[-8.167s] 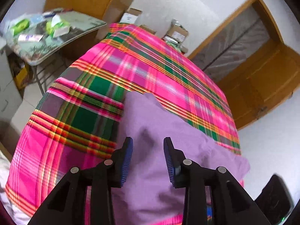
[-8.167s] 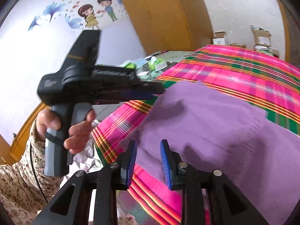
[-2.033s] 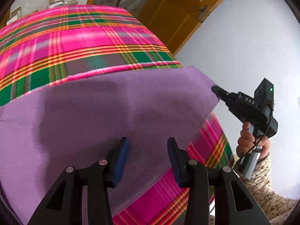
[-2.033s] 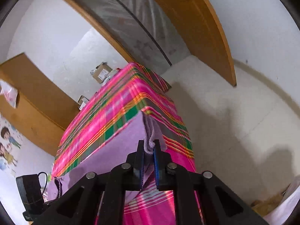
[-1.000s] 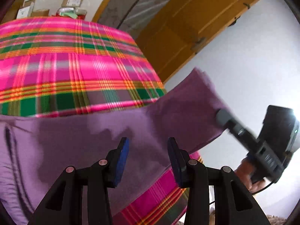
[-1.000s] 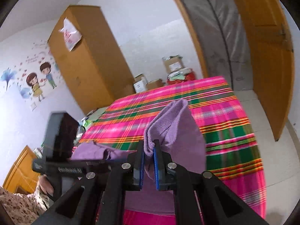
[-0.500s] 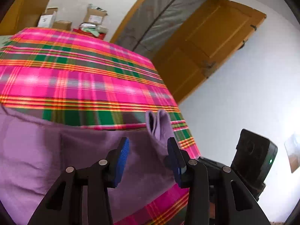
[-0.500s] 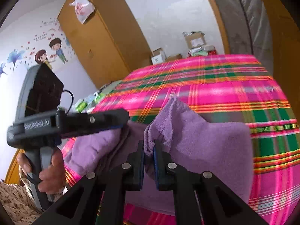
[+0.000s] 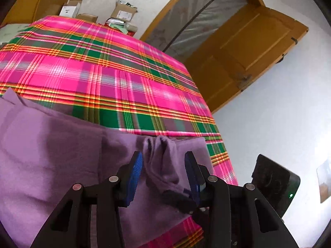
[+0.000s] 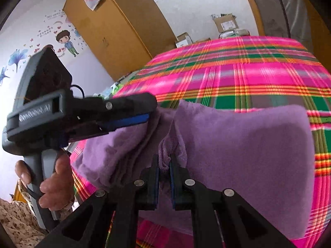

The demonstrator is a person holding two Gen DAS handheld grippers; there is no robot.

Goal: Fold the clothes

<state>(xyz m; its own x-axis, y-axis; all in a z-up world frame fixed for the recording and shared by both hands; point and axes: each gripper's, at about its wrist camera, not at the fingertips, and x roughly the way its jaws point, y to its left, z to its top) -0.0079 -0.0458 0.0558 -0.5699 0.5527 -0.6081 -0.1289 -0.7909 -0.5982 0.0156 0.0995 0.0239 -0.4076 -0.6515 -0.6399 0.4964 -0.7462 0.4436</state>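
Note:
A purple garment [image 9: 51,155] lies on the near part of a bed covered in pink and green plaid cloth [image 9: 103,78]. My right gripper [image 10: 164,163] is shut on a bunched edge of the garment [image 10: 165,150], folded over onto the rest of it. In the left wrist view that bunch [image 9: 161,159] stands between the blue pads of my left gripper [image 9: 163,173], which is open and does not press it. The right gripper's dark tips [image 9: 180,201] reach in from below. The left gripper [image 10: 148,113] shows side-on, just above the cloth.
Cardboard boxes [image 9: 124,14] stand past the bed's far end, beside a wooden door [image 9: 248,47]. A tall wooden wardrobe [image 10: 124,31] is at the left. A hand [image 10: 53,177] and a patterned sleeve hold the left gripper's handle off the bed's near corner.
The right gripper has carried the garment's edge across and down onto the rest of it. The held bunch now sits between the left gripper's pads, and the two grippers have come close together.

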